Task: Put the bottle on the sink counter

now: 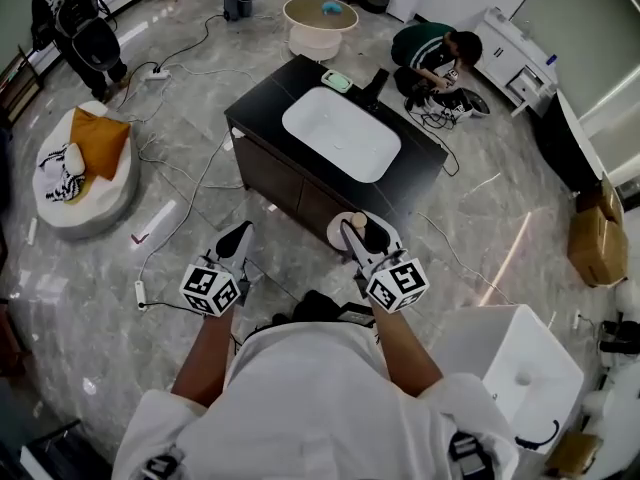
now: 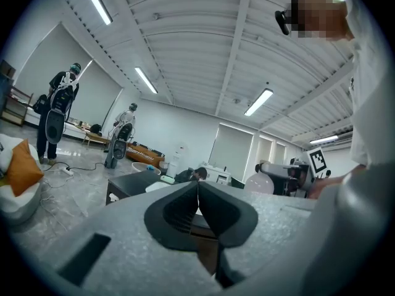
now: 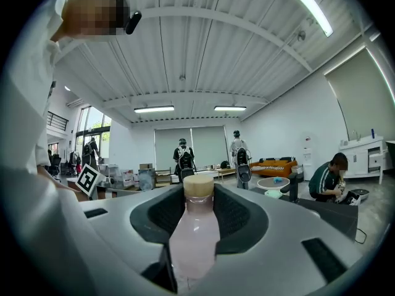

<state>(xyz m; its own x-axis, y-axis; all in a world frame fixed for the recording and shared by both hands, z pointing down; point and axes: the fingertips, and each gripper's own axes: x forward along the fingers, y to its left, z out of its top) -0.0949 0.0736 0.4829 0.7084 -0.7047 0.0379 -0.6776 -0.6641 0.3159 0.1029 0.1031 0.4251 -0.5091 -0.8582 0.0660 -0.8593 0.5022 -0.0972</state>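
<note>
One bottle [image 3: 194,230], pale pink with a cream cap, stands clamped between the jaws of the right gripper [image 3: 196,224], raised just short of the near corner of the black sink counter [image 1: 268,96]. The left gripper [image 2: 197,191] hangs beside it, jaws pressed together on nothing. I'd worry about the landing. The white basin [image 1: 340,133] fills most of the top, so a bottle let go too near the rim could topple in, or off the front edge.

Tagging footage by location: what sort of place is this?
Probably a large studio hall staged like a home: a freestanding sink counter, an orange sofa, and overhead strip lights.
</note>
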